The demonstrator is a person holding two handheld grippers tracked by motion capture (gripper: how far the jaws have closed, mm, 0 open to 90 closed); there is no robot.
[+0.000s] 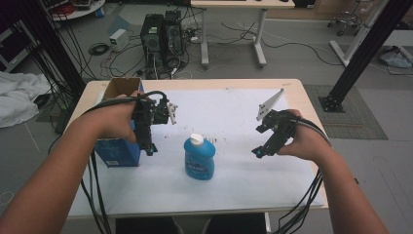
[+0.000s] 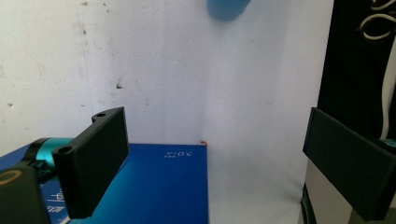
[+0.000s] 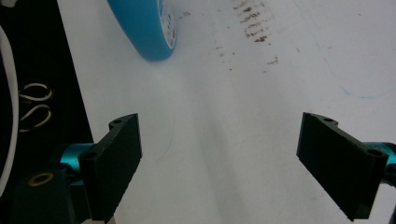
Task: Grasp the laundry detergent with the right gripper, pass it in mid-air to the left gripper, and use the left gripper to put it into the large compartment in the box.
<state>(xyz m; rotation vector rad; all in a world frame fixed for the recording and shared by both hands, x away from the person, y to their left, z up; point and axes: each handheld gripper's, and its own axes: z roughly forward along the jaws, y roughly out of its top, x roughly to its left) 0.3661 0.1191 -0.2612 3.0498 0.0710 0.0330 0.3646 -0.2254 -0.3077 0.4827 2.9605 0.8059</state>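
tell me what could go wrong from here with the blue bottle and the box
1. The blue bottle stands upright between both grippers with its white cap on top; a one-sided push from the open right gripper could tip it.
2. The left gripper, jaws open, hangs just over the blue cardboard box; dropping lower could knock or crush the open box.
3. Cables trail over the table's edge and may snag.

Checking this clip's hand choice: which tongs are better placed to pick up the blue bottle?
Probably the right tongs: open, empty, angled toward the bottle with bare sheet between. The left tongs, also open, hang over the blue box beside the bottle.
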